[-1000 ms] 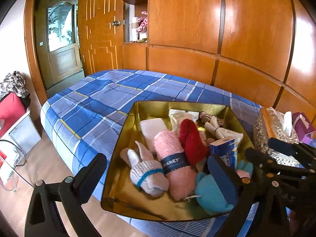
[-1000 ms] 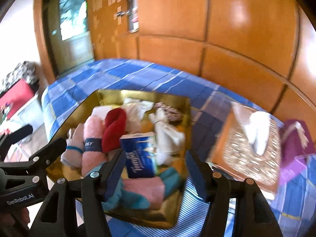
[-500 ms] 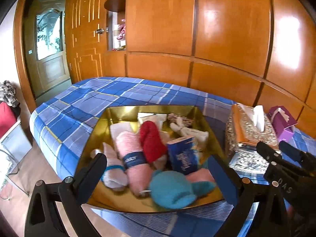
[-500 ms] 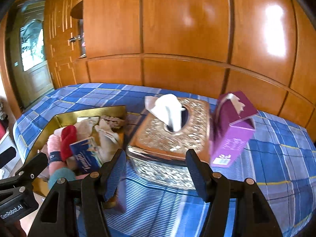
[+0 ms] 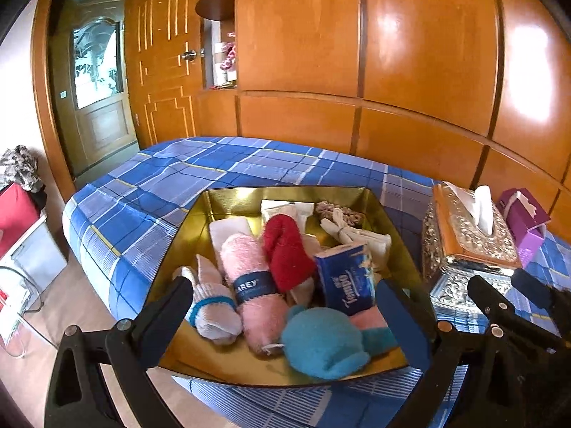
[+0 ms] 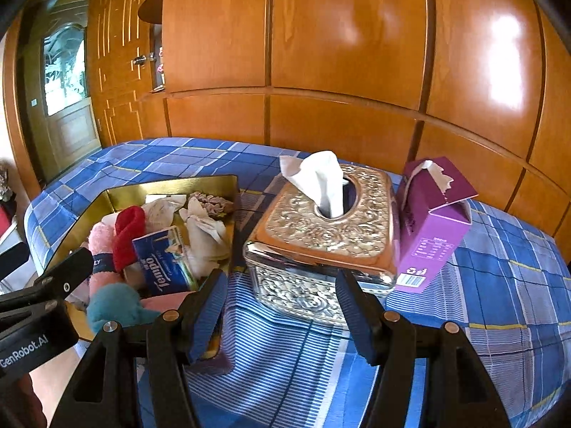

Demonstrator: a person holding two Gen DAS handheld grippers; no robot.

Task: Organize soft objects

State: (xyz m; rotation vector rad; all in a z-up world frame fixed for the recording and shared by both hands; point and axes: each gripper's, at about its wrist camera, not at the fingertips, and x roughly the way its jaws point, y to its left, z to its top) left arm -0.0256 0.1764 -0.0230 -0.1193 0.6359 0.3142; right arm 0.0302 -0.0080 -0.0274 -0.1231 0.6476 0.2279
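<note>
**Observer:** Wood-panelled bedroom, glossy orange wardrobe wall [image 6: 349, 53] behind a bed [image 5: 171, 178] under a blue plaid cover. Glass-paned door [image 5: 96, 82] far left.

**Recorder:** Where do the soft things sit?

**Observer:** Heaped in a gold tray [image 5: 200, 228] at the near-left corner of the bed. Contents noted: grey sock with blue band [image 5: 210, 310], pink rolled towel [image 5: 253, 285] with a dark label, red sock [image 5: 285, 253], teal plush piece [image 5: 321, 342] at the near rim, blue Tempo tissue pack [image 5: 344, 278] standing tilted among them, pale cloths and a brownish scrunchie [image 5: 337, 210] toward the far wall of the tray.

**Recorder:** Beside the tray?

**Observer:** Ornate silver tissue box [image 6: 321, 235], a white tissue sticking up from its slot. Purple carton [image 6: 431, 228], top torn open, stands just beside it on the far side from the tray.

**Recorder:** Left gripper [image 5: 285, 321]?

**Observer:** Jaws spread wide, nothing between the pads. It hangs over the tray's near edge, framing the socks and plush.

**Recorder:** Right gripper [image 6: 282, 310]?

**Observer:** Jaws parted to a moderate width, empty. It faces the silver tissue box, near its front face; I see no contact.
</note>
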